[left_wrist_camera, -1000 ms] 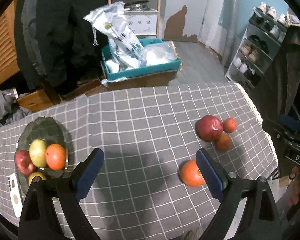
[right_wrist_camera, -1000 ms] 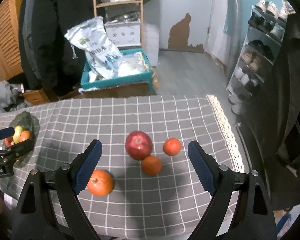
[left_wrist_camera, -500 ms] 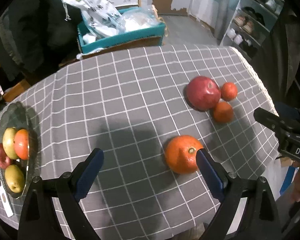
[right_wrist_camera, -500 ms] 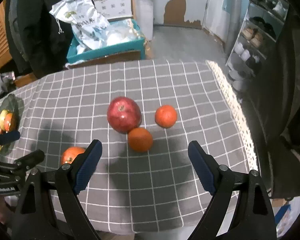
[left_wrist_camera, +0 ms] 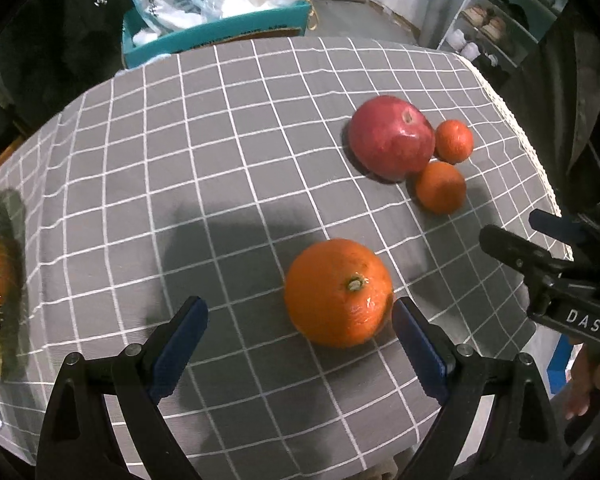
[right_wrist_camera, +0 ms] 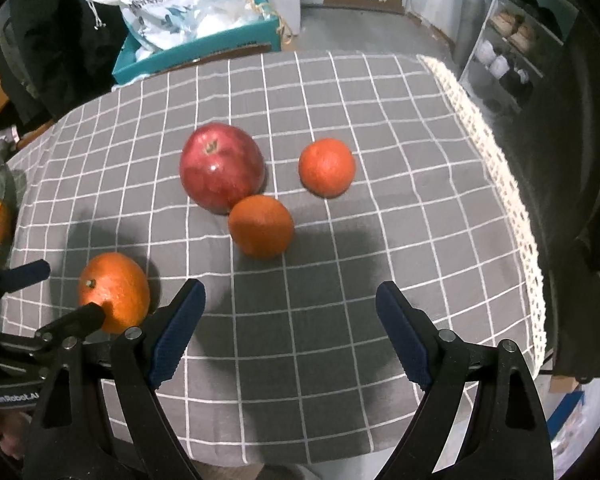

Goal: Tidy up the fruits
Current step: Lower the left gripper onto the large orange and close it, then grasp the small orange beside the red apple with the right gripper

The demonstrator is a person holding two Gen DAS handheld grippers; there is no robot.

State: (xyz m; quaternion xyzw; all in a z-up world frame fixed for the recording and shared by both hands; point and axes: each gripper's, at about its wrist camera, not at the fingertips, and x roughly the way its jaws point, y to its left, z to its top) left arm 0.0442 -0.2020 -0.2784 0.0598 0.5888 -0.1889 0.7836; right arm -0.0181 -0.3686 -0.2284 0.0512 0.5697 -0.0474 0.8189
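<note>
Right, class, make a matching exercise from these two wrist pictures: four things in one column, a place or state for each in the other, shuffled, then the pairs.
Things
1. big orange
2. apple
3. left gripper
4. box

Places or states
A. on the floor beyond the table, holding bags
B. open, holding nothing
C. touching a small orange
D. alone on the cloth, stem up, nearest the left gripper

Pairs: 1-D, 2-C, 3-B, 4-A

A teal box [right_wrist_camera: 204, 46] of white bags [right_wrist_camera: 156, 8] sits beyond the table's far edge; shoe shelves [right_wrist_camera: 512, 48] stand off its right edge.
</note>
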